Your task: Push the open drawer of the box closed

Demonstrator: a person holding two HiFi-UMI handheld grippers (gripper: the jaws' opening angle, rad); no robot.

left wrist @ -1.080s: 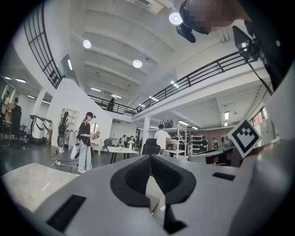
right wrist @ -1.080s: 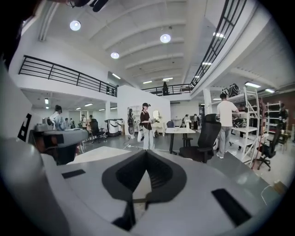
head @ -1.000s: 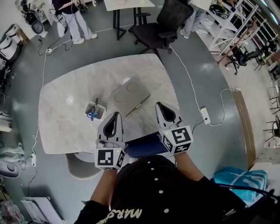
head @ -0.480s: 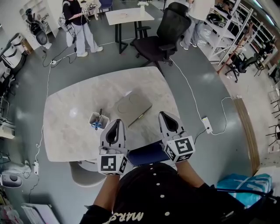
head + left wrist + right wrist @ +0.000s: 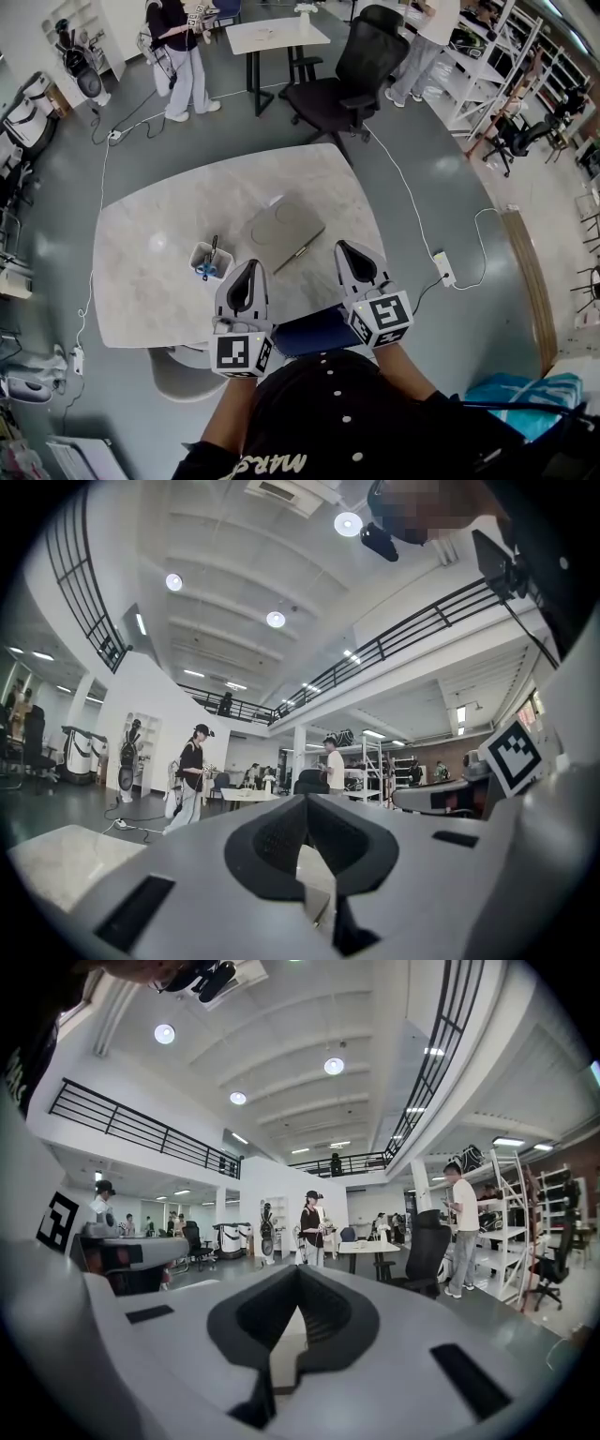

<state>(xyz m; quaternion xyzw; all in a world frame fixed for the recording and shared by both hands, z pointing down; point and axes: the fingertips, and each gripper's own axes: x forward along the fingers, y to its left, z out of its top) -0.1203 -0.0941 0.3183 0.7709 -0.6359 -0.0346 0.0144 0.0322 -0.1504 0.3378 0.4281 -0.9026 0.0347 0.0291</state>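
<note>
A flat grey box point(image 5: 284, 225) lies on the pale marble table point(image 5: 141, 281), past both grippers; a thin strip shows along its near right edge, and I cannot tell how far the drawer stands out. My left gripper point(image 5: 250, 266) is held level over the table's near edge, left of the box, with its jaws together and nothing between them. My right gripper point(image 5: 343, 247) hovers just right of the box's near corner, also shut and empty. In the left gripper view point(image 5: 305, 799) and the right gripper view point(image 5: 298, 1271) the tips meet; the box is hidden there.
A small white cup point(image 5: 207, 259) with scissors and a pen stands left of the box, close to the left gripper. A dark blue flat thing point(image 5: 314, 330) sits at the table's near edge. A black office chair point(image 5: 347, 75) and people stand beyond the table.
The head view has tipped, so the table sits a little lower in the picture. Both grippers keep their places over the near edge, still shut.
</note>
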